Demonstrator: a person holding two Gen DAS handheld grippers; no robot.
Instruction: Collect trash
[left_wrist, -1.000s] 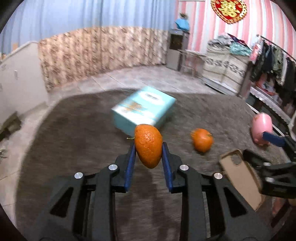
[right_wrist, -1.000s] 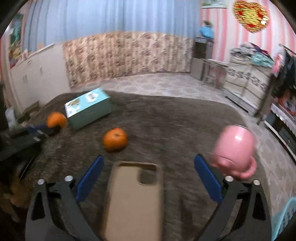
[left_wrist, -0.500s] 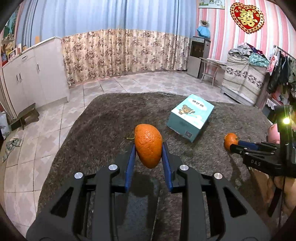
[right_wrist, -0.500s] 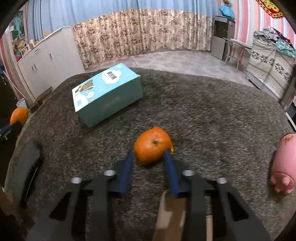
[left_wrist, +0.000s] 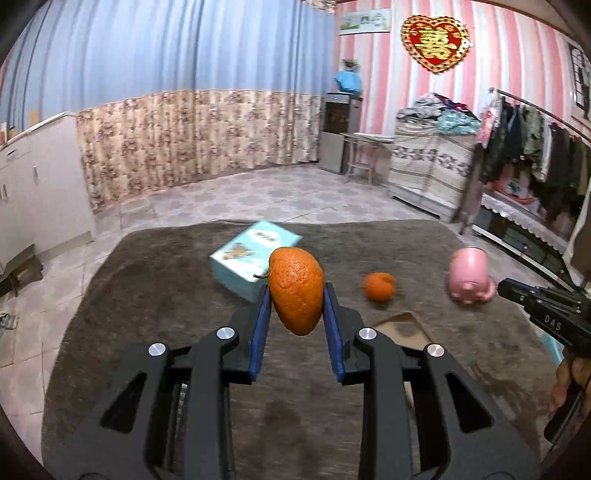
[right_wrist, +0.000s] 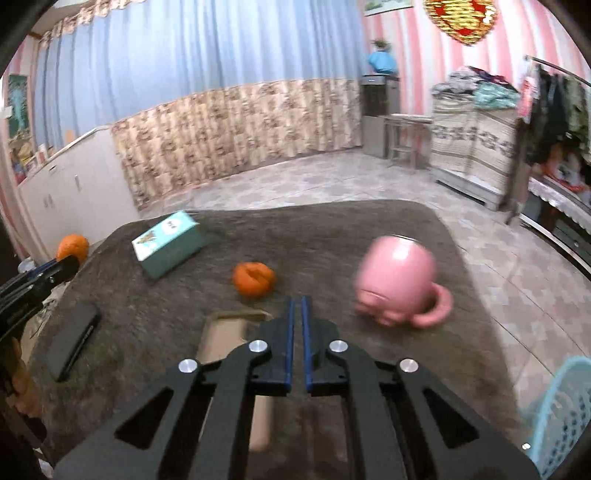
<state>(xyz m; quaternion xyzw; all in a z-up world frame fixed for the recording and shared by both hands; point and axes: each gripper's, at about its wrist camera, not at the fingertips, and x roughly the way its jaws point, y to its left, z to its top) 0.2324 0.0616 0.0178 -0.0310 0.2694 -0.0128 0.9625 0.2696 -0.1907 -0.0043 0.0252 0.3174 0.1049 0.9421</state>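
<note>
The left gripper (left_wrist: 295, 295) is clamped on an orange peel (left_wrist: 295, 290), held off the brown table (left_wrist: 147, 295), while the right gripper (right_wrist: 296, 306), its blue pads nearly together and gripping nothing, hangs over the table's near edge, well apart from the left.

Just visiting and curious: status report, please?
Left hand-held gripper clamps bumpy orange peel. Right hand-held gripper shut, empty. Second orange peel on carpet, unobstructed.
</note>
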